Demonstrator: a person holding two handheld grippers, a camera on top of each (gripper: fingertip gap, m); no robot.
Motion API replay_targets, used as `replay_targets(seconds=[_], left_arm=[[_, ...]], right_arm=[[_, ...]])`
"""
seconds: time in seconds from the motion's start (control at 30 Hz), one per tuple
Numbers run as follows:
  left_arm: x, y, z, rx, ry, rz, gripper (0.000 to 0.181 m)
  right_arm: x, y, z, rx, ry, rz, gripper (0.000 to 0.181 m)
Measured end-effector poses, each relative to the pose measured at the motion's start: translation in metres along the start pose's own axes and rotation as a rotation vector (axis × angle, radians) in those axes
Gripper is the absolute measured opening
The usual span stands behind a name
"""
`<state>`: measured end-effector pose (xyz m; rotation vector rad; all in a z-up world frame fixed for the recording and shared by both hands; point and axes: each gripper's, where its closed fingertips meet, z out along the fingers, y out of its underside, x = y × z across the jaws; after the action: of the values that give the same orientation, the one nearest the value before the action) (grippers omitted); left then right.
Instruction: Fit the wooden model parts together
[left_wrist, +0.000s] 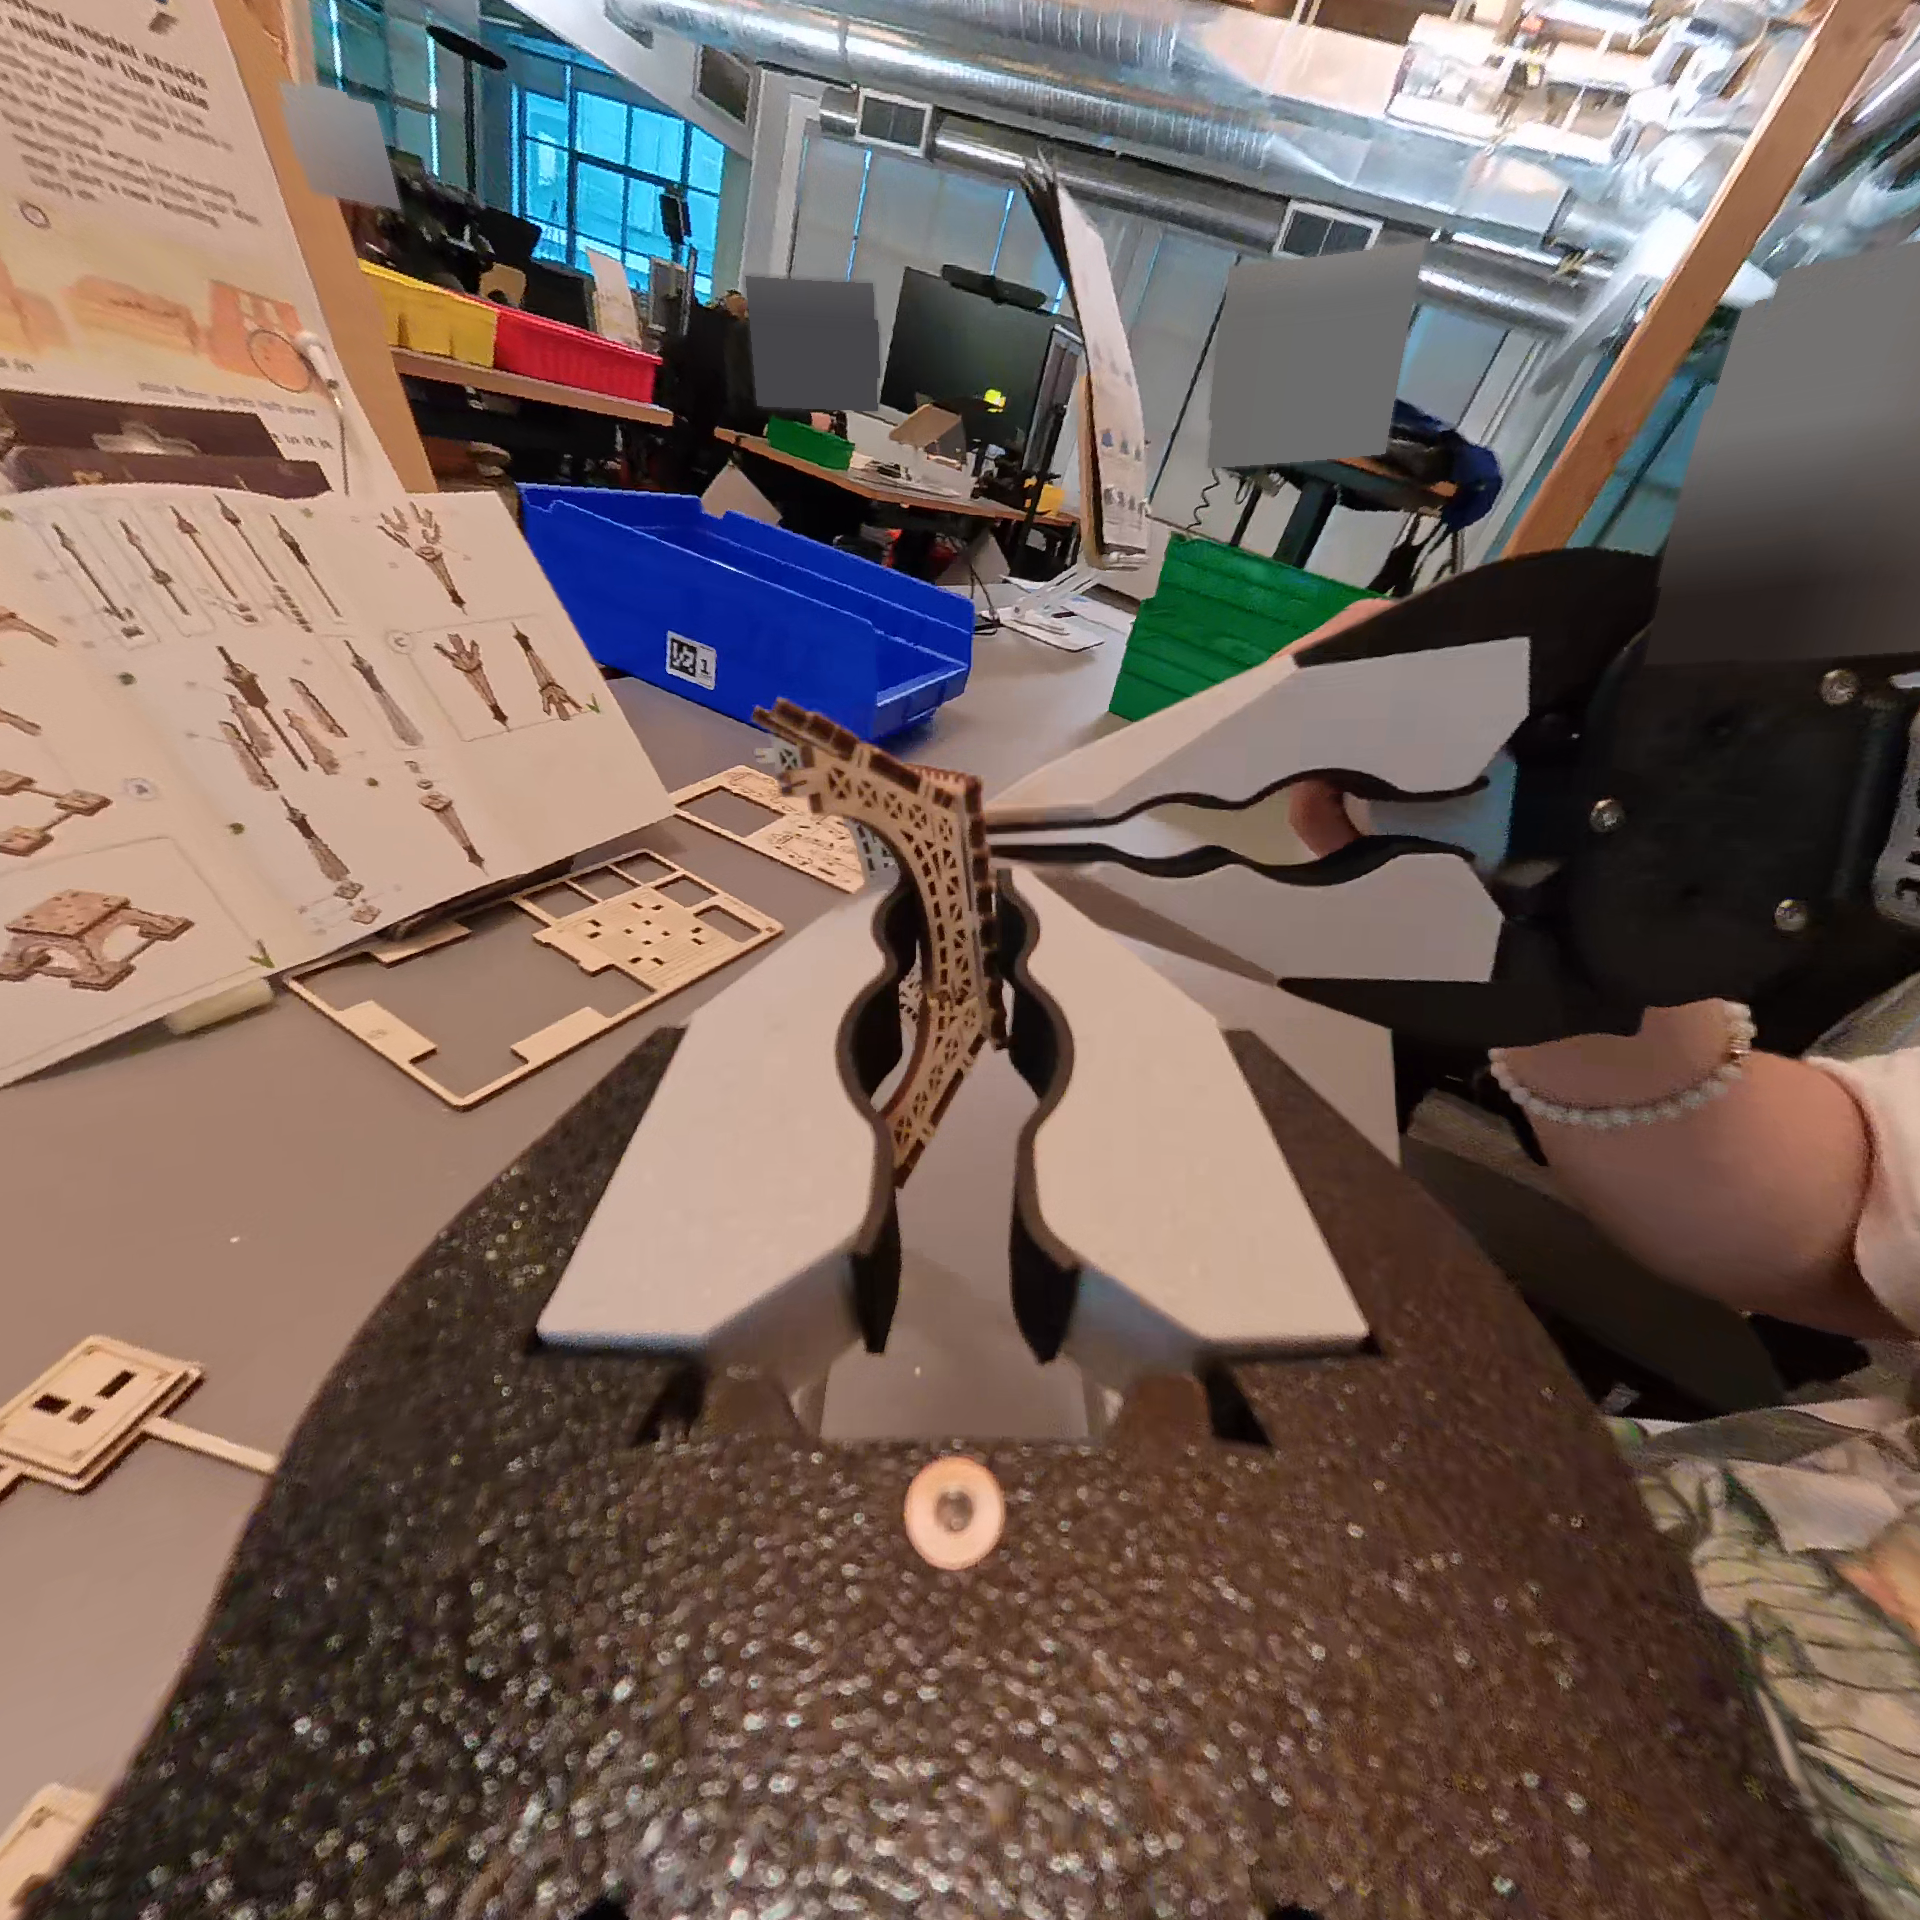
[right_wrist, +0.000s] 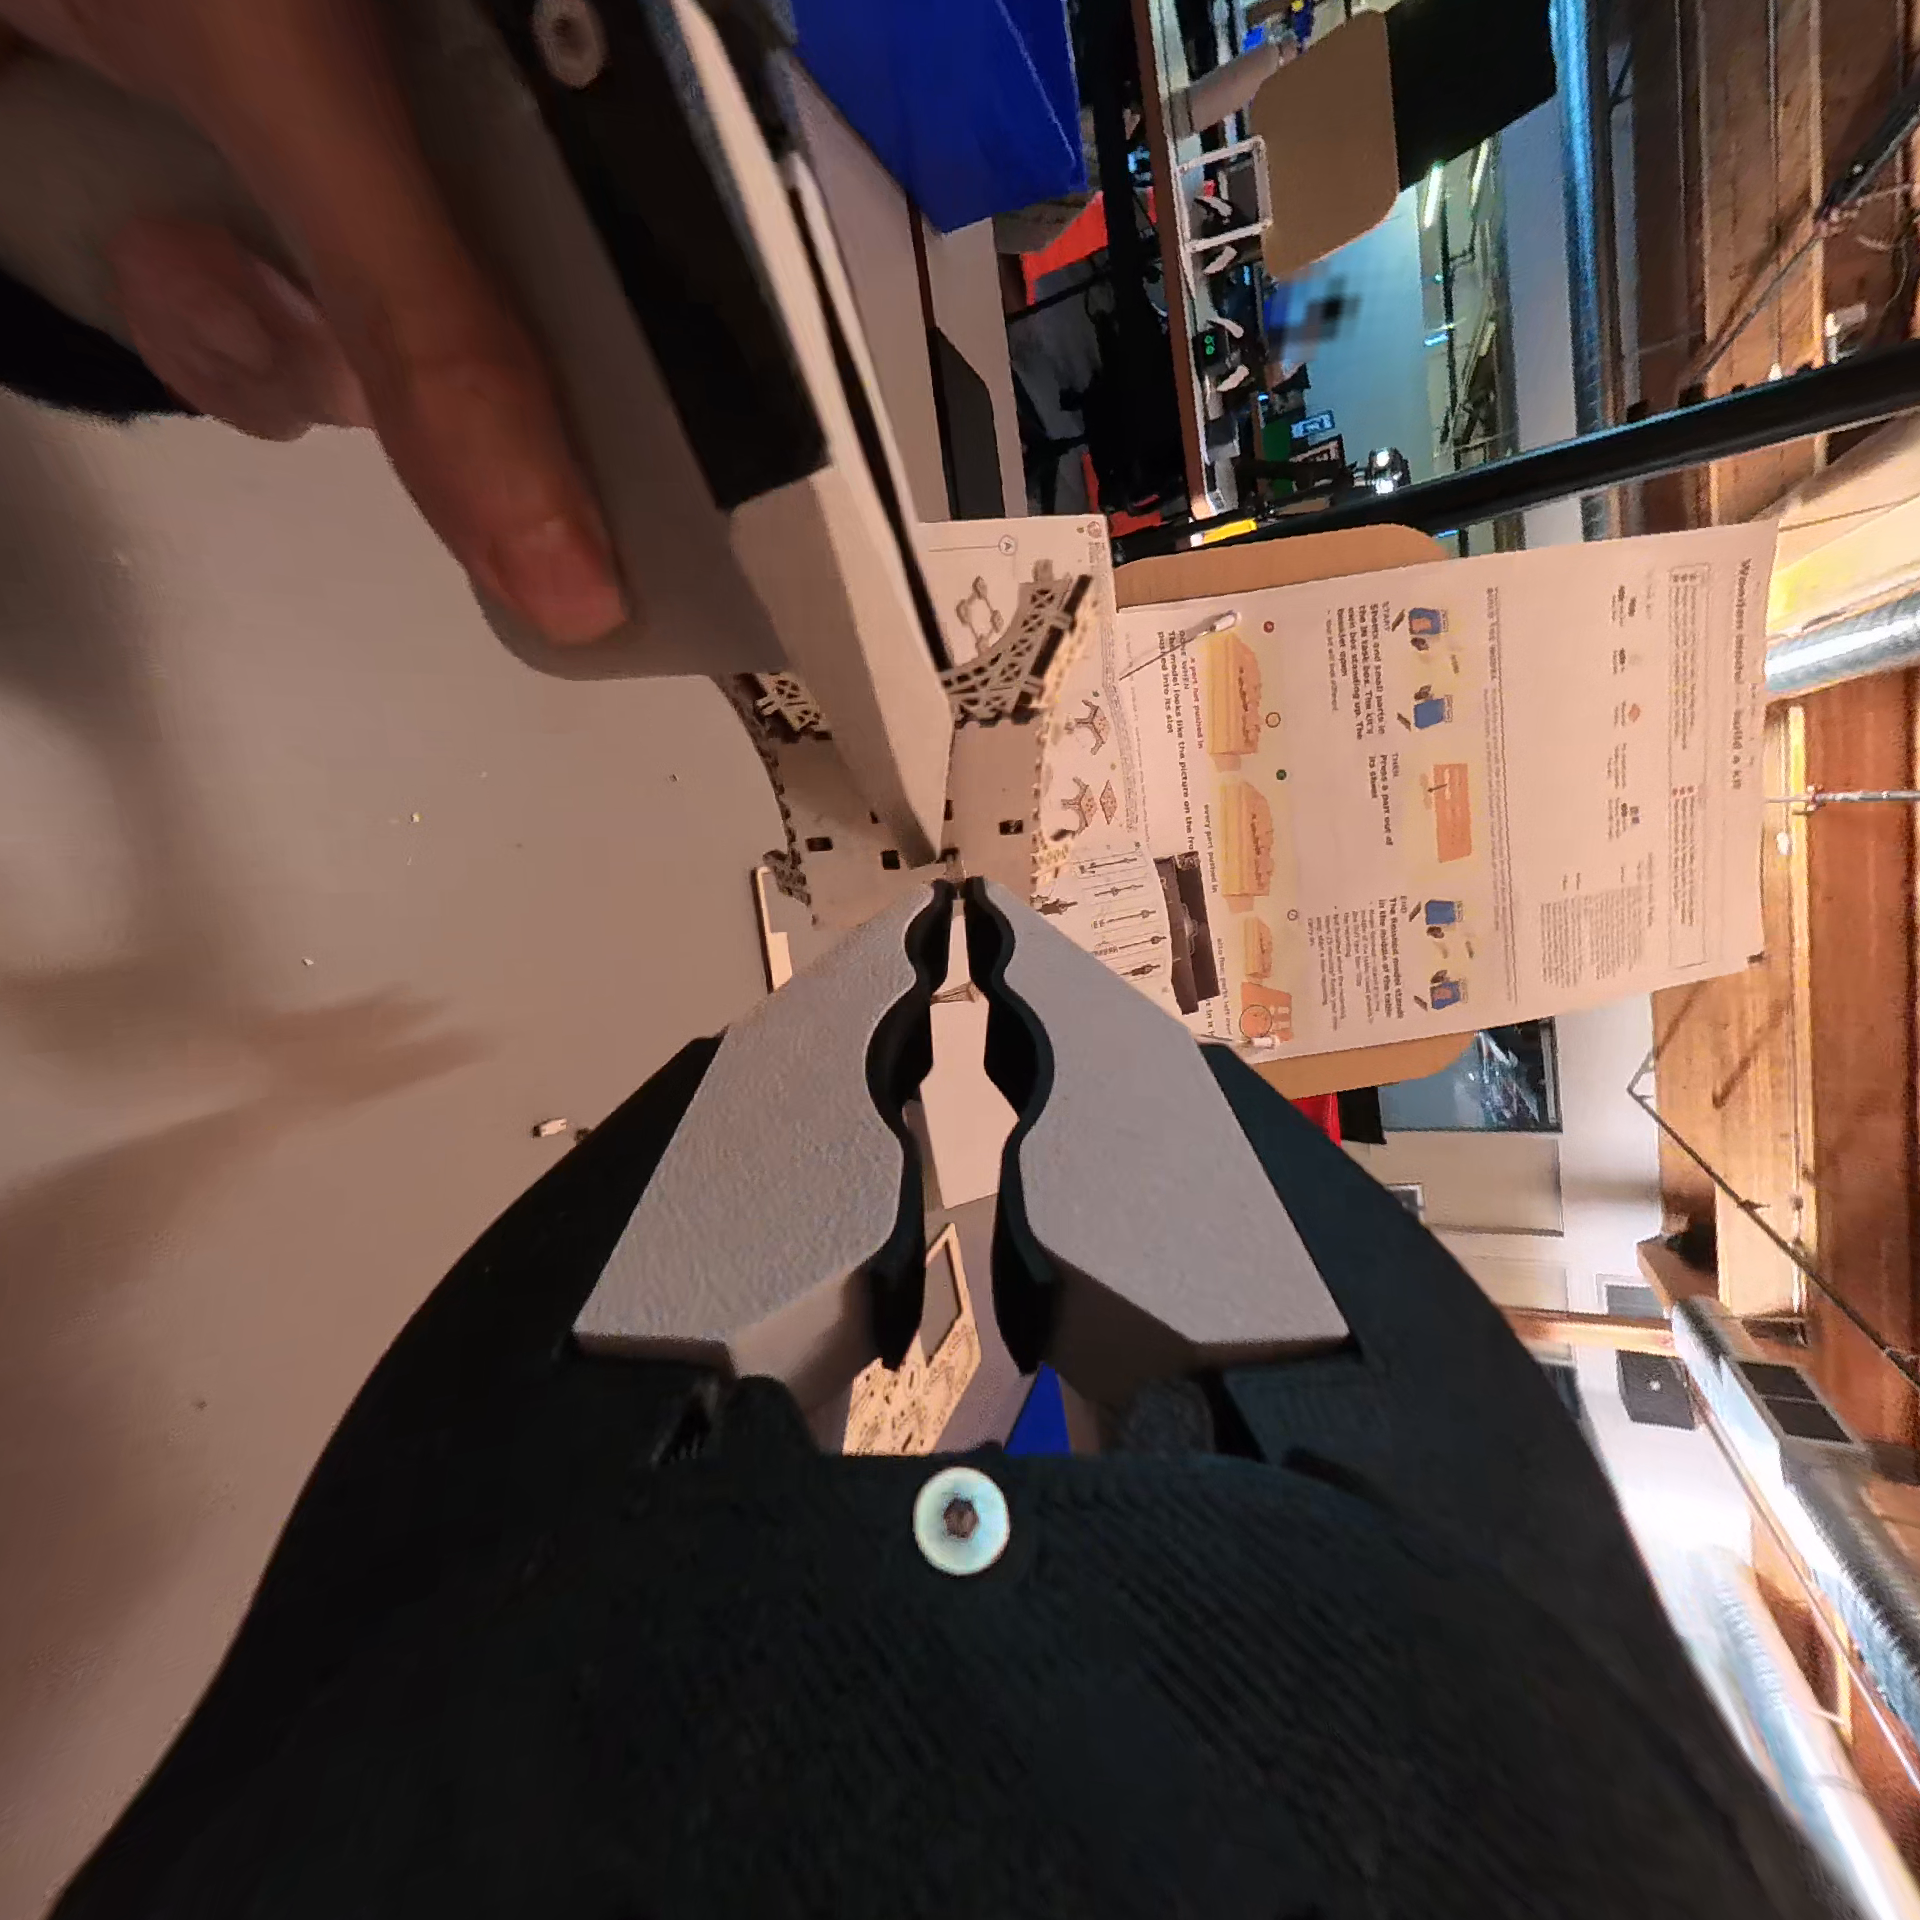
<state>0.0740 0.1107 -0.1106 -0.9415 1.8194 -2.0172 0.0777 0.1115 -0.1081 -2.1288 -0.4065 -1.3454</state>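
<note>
Left gripper (left_wrist: 951, 925) is clamped on a curved lattice wooden piece (left_wrist: 935, 935), held above the table (left_wrist: 208, 1195); right gripper (left_wrist: 992, 826), nearly closed, touches its edge. Thin and brittle, it is best gripped on solid rims.

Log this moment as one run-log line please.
left gripper: shut on curved lattice piece | right gripper: shut, tips at piece's edge | stage: fitting

Bright even indoor light; strong wide-angle bending at edges; hand (right_wrist: 343, 343) beside right gripper (right_wrist: 958, 894) blurred
</note>
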Motion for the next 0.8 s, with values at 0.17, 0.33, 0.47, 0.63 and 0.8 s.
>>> replay_targets(seconds=[0.17,0.33,0.47,0.63,0.8], left_arm=[[-0.002,0.000,0.001,-0.002,-0.045,0.050,0.011],[-0.002,0.003,0.004,-0.018,-0.077,0.100,0.011],[-0.002,0.004,0.004,-0.038,-0.098,0.138,0.011],[-0.004,0.006,0.006,-0.049,-0.159,0.147,0.011],[-0.005,0.004,0.007,-0.038,-0.196,0.184,0.011]], right_arm=[[-0.002,0.003,0.003,-0.030,-0.021,0.054,0.000],[-0.004,0.005,0.004,-0.043,-0.026,0.055,0.001],[-0.005,0.005,0.005,-0.044,-0.017,0.048,0.000],[-0.006,0.011,0.006,-0.100,-0.015,0.112,0.001],[-0.006,0.011,0.006,-0.084,-0.018,0.195,0.000]])
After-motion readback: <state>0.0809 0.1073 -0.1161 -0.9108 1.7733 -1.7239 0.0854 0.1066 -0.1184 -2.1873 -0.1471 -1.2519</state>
